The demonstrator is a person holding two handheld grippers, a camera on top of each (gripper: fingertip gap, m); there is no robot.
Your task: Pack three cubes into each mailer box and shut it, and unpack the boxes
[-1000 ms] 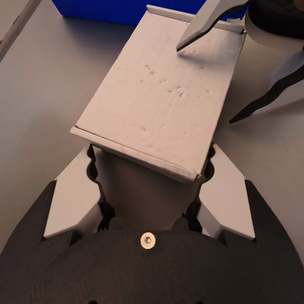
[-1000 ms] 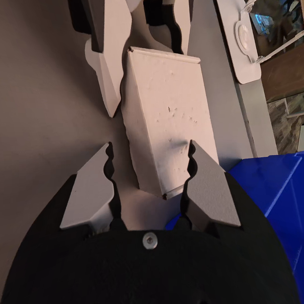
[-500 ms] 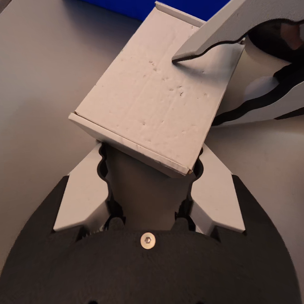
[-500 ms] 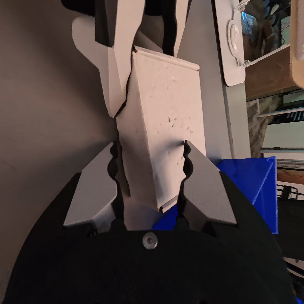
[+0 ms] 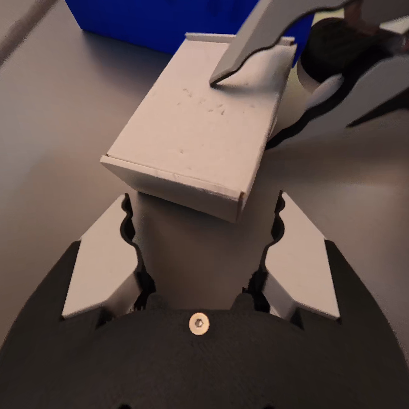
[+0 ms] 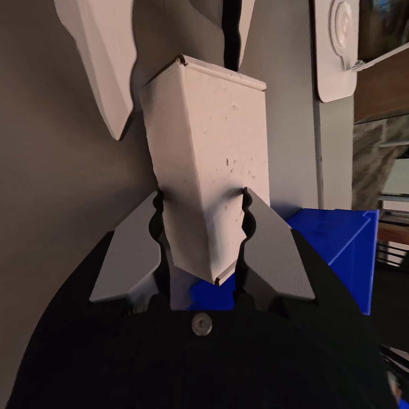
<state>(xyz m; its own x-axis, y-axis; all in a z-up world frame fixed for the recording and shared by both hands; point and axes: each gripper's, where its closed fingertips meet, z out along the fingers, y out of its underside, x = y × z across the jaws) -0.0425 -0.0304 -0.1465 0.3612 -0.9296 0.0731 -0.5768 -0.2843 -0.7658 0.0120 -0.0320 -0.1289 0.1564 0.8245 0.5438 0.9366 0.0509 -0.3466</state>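
In the left wrist view, the left gripper (image 5: 202,212) sits nearest, its jaws spread wide and empty, with the near end of the box (image 5: 194,132) just beyond the fingertips and touching neither; it looks posted there to catch or steady that end rather than carry it. The white, dented box is shut, and its near end seems lifted off the grey table (image 5: 55,115), casting a shadow under it, which suggests it is being carried or tilted. Farther along, the right gripper (image 5: 241,110) reaches in from the far right, one finger lying across the lid and the other down the box's side. The right wrist view confirms this: the right gripper (image 6: 201,194) is clamped on the box (image 6: 212,155) at a corner, pinching the lid against the wall, likely so the flap stays closed while it moves. Beyond the box stands a blue bin (image 5: 166,22), probably where packed boxes go.
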